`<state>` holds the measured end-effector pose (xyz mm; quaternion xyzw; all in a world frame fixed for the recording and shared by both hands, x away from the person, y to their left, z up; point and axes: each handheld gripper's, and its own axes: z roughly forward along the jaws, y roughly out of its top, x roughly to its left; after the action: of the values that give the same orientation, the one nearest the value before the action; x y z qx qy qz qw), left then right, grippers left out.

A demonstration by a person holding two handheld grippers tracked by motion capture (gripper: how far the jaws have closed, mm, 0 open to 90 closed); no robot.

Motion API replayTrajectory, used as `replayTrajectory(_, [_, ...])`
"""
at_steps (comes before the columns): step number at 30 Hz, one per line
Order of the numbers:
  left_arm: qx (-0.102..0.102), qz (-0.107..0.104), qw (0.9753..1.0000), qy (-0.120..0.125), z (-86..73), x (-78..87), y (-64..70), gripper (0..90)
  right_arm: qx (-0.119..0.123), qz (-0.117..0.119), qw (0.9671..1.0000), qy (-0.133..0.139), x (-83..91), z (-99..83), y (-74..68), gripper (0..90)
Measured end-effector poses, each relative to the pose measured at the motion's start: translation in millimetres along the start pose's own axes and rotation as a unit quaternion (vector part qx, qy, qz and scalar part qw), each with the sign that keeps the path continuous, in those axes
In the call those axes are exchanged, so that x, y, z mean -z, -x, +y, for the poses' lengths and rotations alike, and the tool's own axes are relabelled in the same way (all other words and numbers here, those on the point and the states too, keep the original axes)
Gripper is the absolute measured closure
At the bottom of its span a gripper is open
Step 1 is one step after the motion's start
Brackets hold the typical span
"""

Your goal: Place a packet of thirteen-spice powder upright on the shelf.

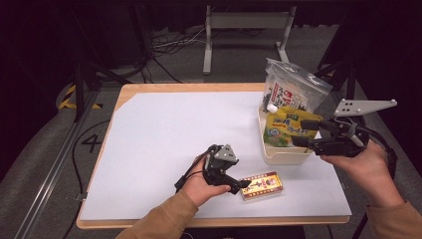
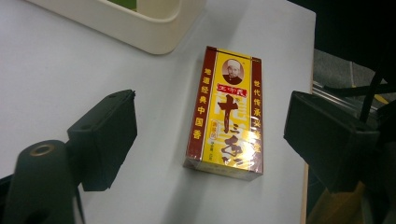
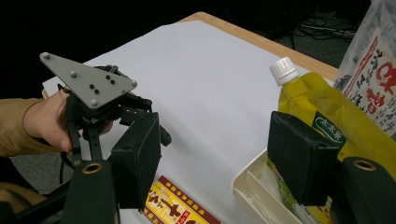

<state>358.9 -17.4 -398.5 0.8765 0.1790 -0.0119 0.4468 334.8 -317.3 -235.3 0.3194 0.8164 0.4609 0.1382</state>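
A flat red and yellow box (image 1: 262, 185) (image 2: 226, 112) (image 3: 175, 208) with Chinese lettering lies on the white sheet near the table's front edge. My left gripper (image 1: 241, 183) (image 2: 210, 135) is open, its jaws standing either side of the box's near end, not touching it. My right gripper (image 1: 302, 133) (image 3: 215, 161) is open above the front of a cream bin (image 1: 283, 154) (image 3: 252, 191). In the bin stand a yellow spouted pouch (image 1: 286, 127) (image 3: 336, 121) with a white cap and a clear printed bag (image 1: 293, 89) (image 3: 373, 60).
The white sheet (image 1: 184, 134) covers most of the wooden table (image 1: 149, 88). A dark floor with cables and a metal stand's legs (image 1: 244, 30) lies beyond the far edge. My left hand and its gripper (image 3: 100, 100) appear in the right gripper view.
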Motion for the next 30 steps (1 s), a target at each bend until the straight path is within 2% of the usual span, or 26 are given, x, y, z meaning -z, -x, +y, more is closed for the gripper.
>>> replayTrajectory(8, [-0.006,-0.01,0.9994,-0.031,0.7,-17.9,4.4,11.8,-0.006,0.001,1.0,-0.005,-3.0,-7.4,-1.6,34.7])
replayTrajectory(12, [-0.001,0.0,0.9986,-0.053,0.4,-28.8,7.2,10.1,-0.01,0.003,0.9999,-0.008,-3.4,-10.8,-2.1,34.3])
replayTrajectory(16, [0.002,-0.004,0.998,-0.064,-0.3,-37.4,7.7,11.2,-0.011,0.005,0.9999,-0.009,-3.2,-11.1,-3.5,34.2])
replayTrajectory(23, [-0.014,-0.004,0.996,-0.089,-2.6,-47.9,11.0,11.5,-0.012,0.009,0.9998,-0.016,-5.9,-14.3,-4.8,33.9])
replayTrajectory(30, [-0.029,-0.004,0.9933,-0.112,-4.3,-53.3,14.5,16.1,-0.01,0.016,0.9995,-0.023,-10.2,-15.4,-7.3,32.6])
